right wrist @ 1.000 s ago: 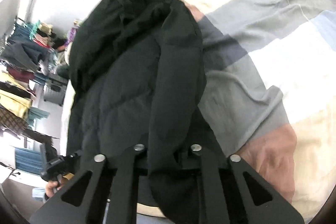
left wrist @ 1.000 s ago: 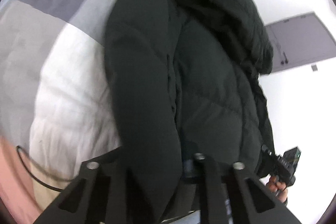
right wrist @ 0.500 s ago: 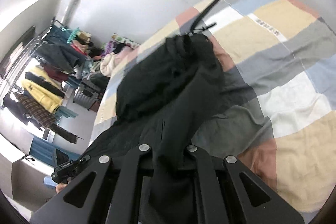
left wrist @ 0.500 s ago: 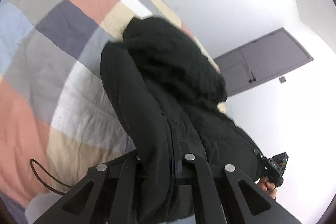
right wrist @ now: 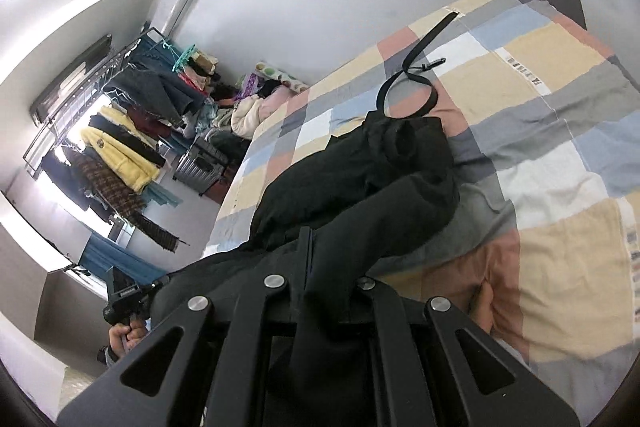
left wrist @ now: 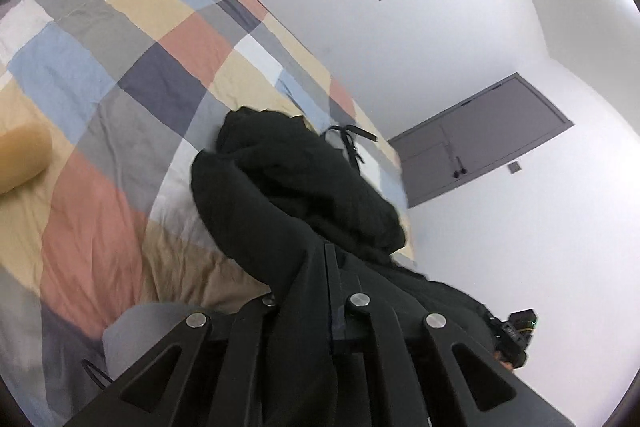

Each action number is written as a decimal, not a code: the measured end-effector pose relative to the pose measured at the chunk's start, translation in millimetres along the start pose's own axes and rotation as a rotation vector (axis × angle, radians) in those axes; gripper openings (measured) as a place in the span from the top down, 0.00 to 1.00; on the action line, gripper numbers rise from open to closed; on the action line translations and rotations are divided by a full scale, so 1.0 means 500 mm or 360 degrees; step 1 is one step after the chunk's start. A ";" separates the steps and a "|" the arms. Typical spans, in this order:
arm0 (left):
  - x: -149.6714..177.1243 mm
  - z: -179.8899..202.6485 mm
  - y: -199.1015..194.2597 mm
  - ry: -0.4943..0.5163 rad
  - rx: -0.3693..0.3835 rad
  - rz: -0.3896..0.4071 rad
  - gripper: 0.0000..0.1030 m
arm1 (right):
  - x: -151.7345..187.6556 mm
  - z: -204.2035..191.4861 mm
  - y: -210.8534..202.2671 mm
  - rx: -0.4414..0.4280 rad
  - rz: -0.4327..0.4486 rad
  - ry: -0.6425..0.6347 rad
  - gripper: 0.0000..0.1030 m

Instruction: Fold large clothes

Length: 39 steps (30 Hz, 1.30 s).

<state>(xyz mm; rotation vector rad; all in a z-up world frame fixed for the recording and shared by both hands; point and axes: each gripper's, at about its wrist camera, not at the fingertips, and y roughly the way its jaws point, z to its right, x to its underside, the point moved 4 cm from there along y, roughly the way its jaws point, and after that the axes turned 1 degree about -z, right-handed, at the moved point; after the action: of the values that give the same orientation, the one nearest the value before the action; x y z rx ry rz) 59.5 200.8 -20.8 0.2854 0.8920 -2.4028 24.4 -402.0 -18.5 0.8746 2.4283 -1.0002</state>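
**Both grippers pinching the near hem of a black coat**

A bulky black padded coat (left wrist: 288, 203) is lying on a bed covered by a patchwork quilt of tan, salmon, grey and blue squares (left wrist: 120, 75). In both wrist views its long axis is running away from the fingers, from about 6 o'clock up toward 12 o'clock, with the bunched far end, probably the hood, resting on the quilt and the near end rising up into the tools.

The left gripper (left wrist: 316, 307) is clamping a thick fold of the near edge; its jaws are drawn narrow, with black fabric spilling down between them. The right gripper (right wrist: 320, 279) is doing the same on its side, jaws pressed close on a hanging fold. Each tool is showing small in the other's view, the right one at about 4 o'clock and the left one at about 8 o'clock, so the two are spaced well apart across the coat's width. Neither looks nearer to the far end than the other.

Both are tilting upward, seeing wall as well as bed. A judgement: the near edge is being carried over toward the far end, so the coming move turns on travelling along that long axis evenly.

A black belt (right wrist: 412, 75) is lying on the quilt just beyond the coat, at about 12 o'clock in the right view.
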 end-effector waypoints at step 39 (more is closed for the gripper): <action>-0.430 -0.002 0.627 0.0668 -0.0992 0.0056 0.95 | -0.400 0.299 0.584 0.0632 -0.0297 -0.0040 0.93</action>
<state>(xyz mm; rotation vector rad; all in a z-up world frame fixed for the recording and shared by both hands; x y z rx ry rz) 414.8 97.4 -109.1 0.5573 1.7442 -1.9314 381.8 -429.3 -157.2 0.7557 2.3610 -1.5903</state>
